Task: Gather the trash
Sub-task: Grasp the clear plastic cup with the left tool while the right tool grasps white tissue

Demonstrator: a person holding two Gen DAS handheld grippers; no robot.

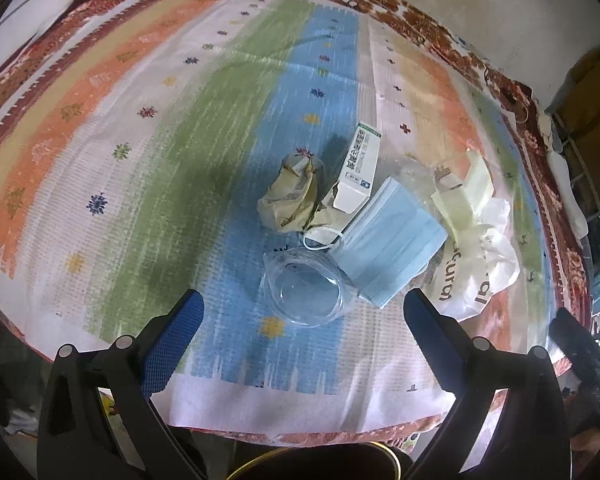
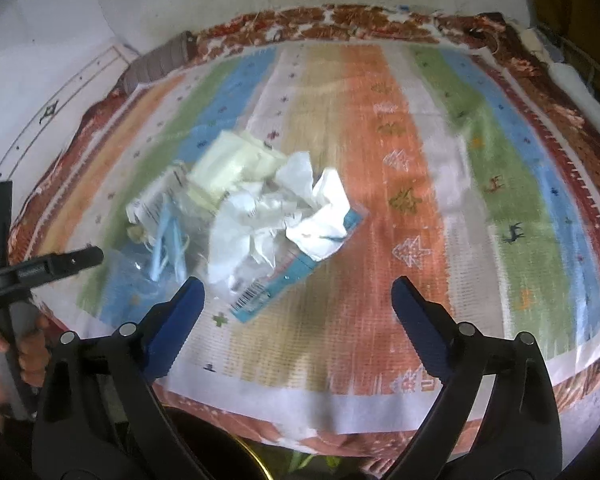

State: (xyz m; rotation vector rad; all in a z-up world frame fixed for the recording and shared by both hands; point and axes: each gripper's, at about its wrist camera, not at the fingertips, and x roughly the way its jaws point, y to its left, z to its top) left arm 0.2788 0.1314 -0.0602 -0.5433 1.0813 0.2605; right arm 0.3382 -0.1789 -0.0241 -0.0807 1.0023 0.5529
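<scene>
Two grippers are hanging over the near edge of the table, both with their blue-padded fingers spread wide and gripping nothing. My left gripper (image 1: 302,304) is sitting nearest the trash: a crumpled clear plastic cup (image 1: 302,290) is lying directly ahead, almost between the fingertips, its mouth facing toward me. Just beyond it and a little right, a pale blue pleated face mask (image 1: 388,240) is lying flat with its long axis running diagonally from near left to far right, its white ear loop touching the cup's rim. Behind those I am seeing a balled-up beige paper wrapper (image 1: 288,200), a white cardboard medicine box (image 1: 358,168) leaning on it, and a white printed plastic bag (image 1: 480,264) off to the right.

My right gripper (image 2: 298,300) is pointing at bare cloth; the heap, with crumpled white tissue paper (image 2: 284,216) on top, is lying ahead and left of its fingers. That view is smeared, so what looks like a blue barcoded packet (image 2: 268,292) under the tissue is my guess.

Everything is resting on a striped woven tablecloth (image 1: 148,152) in orange, green, blue and white, over a red floral cloth, with a pale wall behind.
</scene>
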